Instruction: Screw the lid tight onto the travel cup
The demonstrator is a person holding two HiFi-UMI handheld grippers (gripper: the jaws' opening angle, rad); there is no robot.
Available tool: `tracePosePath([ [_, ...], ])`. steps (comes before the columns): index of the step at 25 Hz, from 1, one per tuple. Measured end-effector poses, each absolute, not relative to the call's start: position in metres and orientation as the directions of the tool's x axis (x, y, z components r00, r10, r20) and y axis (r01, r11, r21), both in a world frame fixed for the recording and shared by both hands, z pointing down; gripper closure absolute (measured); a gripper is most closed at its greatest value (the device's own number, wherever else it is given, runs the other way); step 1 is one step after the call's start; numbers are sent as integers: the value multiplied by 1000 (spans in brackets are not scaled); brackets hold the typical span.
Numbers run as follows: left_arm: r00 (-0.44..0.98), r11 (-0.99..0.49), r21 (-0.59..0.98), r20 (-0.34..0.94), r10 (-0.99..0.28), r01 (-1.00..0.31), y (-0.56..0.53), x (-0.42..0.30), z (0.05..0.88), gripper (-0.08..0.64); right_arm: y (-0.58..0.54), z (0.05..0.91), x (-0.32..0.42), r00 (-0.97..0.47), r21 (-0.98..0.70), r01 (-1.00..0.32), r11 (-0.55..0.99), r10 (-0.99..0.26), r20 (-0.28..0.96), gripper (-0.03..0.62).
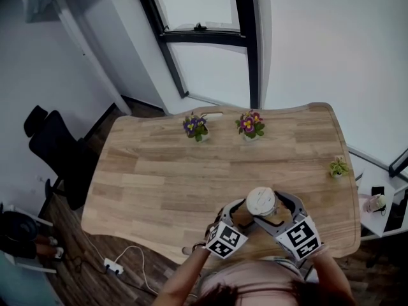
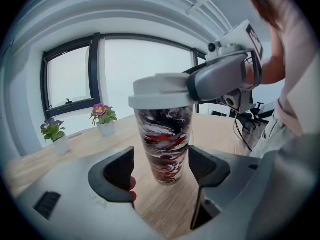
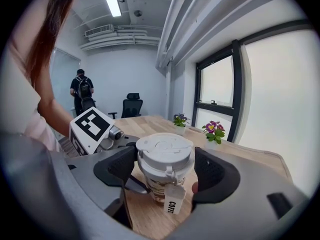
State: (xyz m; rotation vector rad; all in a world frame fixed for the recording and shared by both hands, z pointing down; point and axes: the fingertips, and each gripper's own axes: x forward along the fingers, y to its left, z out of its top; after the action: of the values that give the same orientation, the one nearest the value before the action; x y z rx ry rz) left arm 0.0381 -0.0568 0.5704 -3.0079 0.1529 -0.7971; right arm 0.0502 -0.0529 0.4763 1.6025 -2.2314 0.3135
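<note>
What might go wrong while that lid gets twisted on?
The right gripper clamps the lid, but the left gripper only brackets the travel cup low down; I cannot tell whether it grips. If loose, the cup may spin with the lid. The tall cup, pushed at its top, might also tip on the table.
</note>
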Motion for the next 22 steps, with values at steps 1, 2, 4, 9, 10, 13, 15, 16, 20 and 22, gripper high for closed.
tracePosePath([
  [1,867,-994,-46,486,-107,-98,-58,35,568,241,-51,474,51,-278,33,-947,320,-865,417,225],
  [2,870,-993,-39,480,-114,-109,-59,32,564,241,-50,472,52,-274,29,-949,313,-870,411,225],
  [4,874,-991,-23,469,-129,-133,-61,24,558,241,-47,468,53,-259,26,-956,294,-879,399,225],
  [9,892,-981,16,418,-170,-195,-66,0,538,243,-40,457,49,-213,34,-969,243,-904,370,227],
  [10,894,-978,16,407,-185,-209,-67,-4,533,252,-39,455,47,-201,36,-973,230,-910,364,229],
  [13,899,-964,11,365,-242,-265,-74,-17,513,338,-37,449,47,-152,38,-984,176,-928,341,249],
  [15,903,-956,23,336,-268,-292,-78,-24,499,347,-35,443,48,-108,38,-991,127,-942,318,321],
  [16,903,-952,25,324,-281,-305,-79,-27,492,364,-34,440,49,-84,36,-994,100,-949,305,379],
  [20,896,-924,9,249,-369,-383,-86,-38,461,475,-28,428,60,17,3,-1000,-17,-968,252,482],
  [22,889,-909,5,212,-407,-417,-89,-42,447,517,-25,422,67,65,-14,-997,-70,-971,230,526],
])
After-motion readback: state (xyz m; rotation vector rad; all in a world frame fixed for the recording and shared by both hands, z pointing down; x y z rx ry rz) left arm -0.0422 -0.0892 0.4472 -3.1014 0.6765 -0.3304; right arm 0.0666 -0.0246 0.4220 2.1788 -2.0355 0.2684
